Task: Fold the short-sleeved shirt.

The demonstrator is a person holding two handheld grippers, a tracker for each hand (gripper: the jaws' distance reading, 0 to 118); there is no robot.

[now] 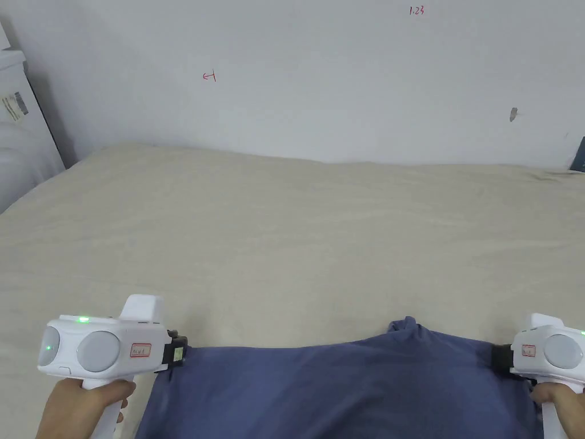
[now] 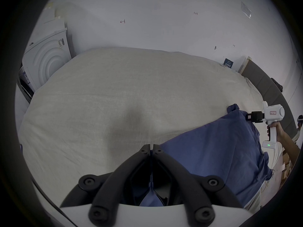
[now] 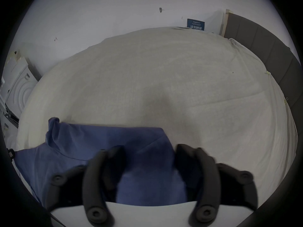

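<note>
The blue short-sleeved shirt (image 1: pixel 343 388) hung stretched between the two claws, its upper edge taut above the near edge of the bed (image 1: pixel 297 228). It looked light, soft and limp, likely to sag and bunch wherever it was not held, so its corners and hems seemed the best places to take hold. The left claw (image 2: pixel 151 148) was closed tight on the shirt's edge, cloth pinched between its jaws. The right claw (image 3: pixel 149 156) stood with its jaws apart, cloth lying between them unpressed. A small bunched fold rose beside the right claw.
</note>
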